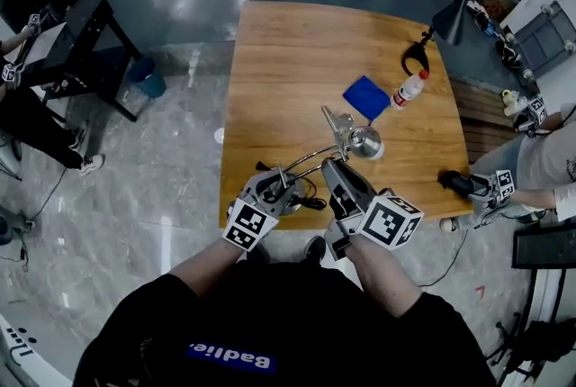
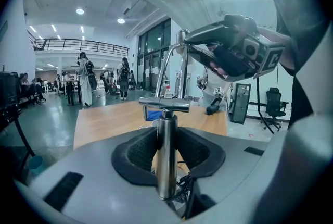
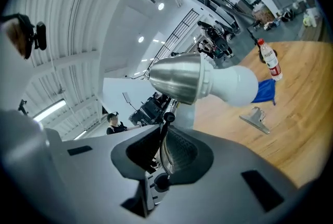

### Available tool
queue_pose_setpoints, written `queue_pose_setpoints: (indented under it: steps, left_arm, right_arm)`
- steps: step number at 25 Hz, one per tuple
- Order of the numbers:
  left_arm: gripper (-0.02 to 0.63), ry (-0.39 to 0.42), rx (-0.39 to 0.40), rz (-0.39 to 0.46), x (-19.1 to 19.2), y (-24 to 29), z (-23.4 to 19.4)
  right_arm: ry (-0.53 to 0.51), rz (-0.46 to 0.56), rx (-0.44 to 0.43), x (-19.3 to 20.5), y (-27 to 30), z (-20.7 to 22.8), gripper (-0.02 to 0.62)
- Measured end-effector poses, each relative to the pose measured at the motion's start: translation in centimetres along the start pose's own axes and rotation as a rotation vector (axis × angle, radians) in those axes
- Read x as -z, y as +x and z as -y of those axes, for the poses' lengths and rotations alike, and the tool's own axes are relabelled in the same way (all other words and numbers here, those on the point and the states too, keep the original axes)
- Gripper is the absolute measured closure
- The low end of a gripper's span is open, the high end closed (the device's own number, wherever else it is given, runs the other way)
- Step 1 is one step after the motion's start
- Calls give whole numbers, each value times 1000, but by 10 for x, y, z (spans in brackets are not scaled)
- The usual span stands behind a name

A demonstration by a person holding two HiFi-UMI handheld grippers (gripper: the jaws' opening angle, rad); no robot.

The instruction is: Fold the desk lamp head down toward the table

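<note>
A silver desk lamp stands at the near edge of the wooden table [image 1: 297, 52]. In the left gripper view its upright post [image 2: 166, 160] sits squeezed between the black pads of my left gripper [image 2: 166, 152], which also shows low in the head view [image 1: 281, 185]. The lamp head [image 3: 179, 79], a metal cone with a white bulb [image 3: 237, 86], hangs just above my right gripper [image 3: 164, 147]. The right jaws stand narrow, shut on the thin lamp arm [image 3: 165, 125] just behind the head. From the head view, the lamp head [image 1: 365, 142] lies just beyond my right gripper [image 1: 335, 167].
On the table lie a blue cloth [image 1: 367, 97], a small bottle [image 1: 409, 90], a silver clip [image 3: 255, 116] and a black clamp [image 1: 416, 59]. Another person's gripper [image 1: 472, 185] rests at the right edge. A black lamp [image 1: 454, 16] stands at the far right corner. People sit on both sides.
</note>
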State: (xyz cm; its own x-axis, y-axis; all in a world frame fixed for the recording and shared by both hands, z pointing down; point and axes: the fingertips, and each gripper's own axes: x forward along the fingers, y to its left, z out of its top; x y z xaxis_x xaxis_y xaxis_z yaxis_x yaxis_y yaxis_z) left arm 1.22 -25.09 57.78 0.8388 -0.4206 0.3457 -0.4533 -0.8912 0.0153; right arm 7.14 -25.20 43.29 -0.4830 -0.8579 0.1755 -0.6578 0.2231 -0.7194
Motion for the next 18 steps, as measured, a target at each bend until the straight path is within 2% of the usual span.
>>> queue_pose_setpoints:
  steps: [11, 16, 18]
  left_arm:
    - [477, -25, -11, -10, 1, -1, -2]
    - [477, -21, -23, -13, 2, -2, -5]
    - [477, -17, -22, -18, 1, -2, -5]
  right_arm:
    - [272, 48, -71, 2, -5, 37, 551]
    - [520, 58, -70, 24, -7, 84, 545]
    - [582, 53, -81, 33, -5, 98, 533]
